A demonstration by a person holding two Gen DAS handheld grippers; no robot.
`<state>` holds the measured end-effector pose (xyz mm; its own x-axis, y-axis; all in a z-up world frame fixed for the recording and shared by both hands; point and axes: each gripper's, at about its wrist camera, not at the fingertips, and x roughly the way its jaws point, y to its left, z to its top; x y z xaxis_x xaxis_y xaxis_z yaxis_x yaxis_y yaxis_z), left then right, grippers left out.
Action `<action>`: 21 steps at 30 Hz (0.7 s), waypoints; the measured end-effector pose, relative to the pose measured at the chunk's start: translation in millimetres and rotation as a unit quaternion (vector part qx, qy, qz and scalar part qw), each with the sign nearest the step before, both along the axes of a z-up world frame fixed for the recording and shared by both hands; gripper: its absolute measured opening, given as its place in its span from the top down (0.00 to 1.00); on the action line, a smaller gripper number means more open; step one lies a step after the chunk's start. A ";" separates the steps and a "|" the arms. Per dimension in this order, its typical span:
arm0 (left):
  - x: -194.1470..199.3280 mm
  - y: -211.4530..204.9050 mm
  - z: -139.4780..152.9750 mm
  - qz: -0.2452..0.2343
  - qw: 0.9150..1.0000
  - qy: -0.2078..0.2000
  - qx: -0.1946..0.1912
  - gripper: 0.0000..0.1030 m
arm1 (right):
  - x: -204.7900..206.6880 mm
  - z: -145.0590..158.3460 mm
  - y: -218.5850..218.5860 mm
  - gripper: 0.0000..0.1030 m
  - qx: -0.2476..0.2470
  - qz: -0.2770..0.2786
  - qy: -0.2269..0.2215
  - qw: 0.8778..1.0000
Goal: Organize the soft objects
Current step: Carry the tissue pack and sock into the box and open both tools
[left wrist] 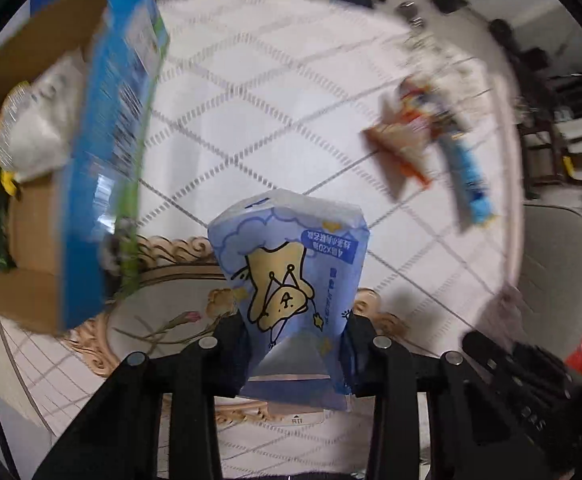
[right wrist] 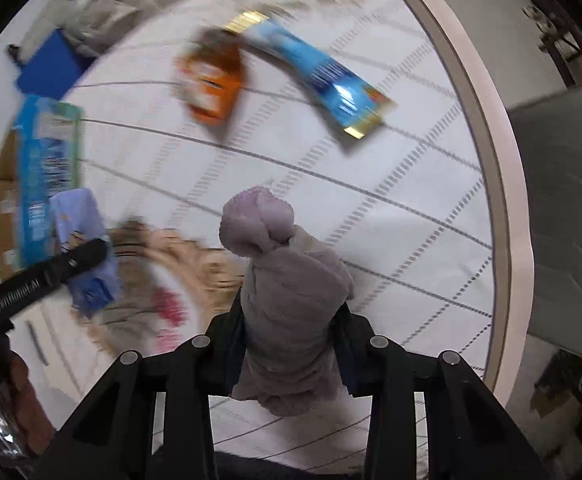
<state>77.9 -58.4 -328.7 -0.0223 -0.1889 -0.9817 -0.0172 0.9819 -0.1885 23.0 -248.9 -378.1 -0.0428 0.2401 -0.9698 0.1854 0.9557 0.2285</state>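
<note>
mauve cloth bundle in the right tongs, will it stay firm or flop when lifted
The mauve knotted cloth bundle probably sags: its top lobe already droops past the right tongs. It looks light, with soft folds. The fuzzy fabric likely resists slipping from the pads.

Table [right wrist: 431, 216]: round, covered by a white cloth with a grey diamond grid — pale rim showing at the right.
Mat [left wrist: 163, 308]: oval with a beige scrolled border and a pink flower stem, lying flat on the cloth.
Chair [right wrist: 567, 216]: grey padded seat, just beside the table's right edge.
Background [left wrist: 571, 92]: dark furniture beyond the table — blurred.
</note>
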 end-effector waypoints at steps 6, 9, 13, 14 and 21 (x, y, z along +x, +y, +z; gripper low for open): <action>35.5 89.6 77.5 -0.003 0.999 -0.048 -0.004 0.68 | 29.8 88.7 67.7 0.61 0.065 0.054 -0.063 0.994; 39.7 143.3 82.9 -0.001 0.998 -0.059 0.031 0.68 | 48.5 109.2 128.6 0.61 0.091 0.089 -0.085 0.988; 52.5 214.5 64.9 0.008 0.997 -0.032 0.068 0.68 | 74.3 124.4 226.6 0.61 0.116 0.136 -0.099 0.979; 59.2 234.2 51.8 0.014 0.997 -0.014 0.071 0.68 | 83.6 119.5 254.4 0.61 0.119 0.144 -0.096 0.978; 96.5 305.8 -20.6 0.033 0.996 0.078 0.035 0.67 | 122.4 57.1 345.1 0.61 0.098 0.160 -0.054 0.981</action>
<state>174.4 247.4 -349.3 -0.1663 -0.1262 -0.9780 -0.1056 0.9884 -0.1095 145.5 96.2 -321.0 -0.0464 0.4131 -0.9095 -0.1517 0.8970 0.4152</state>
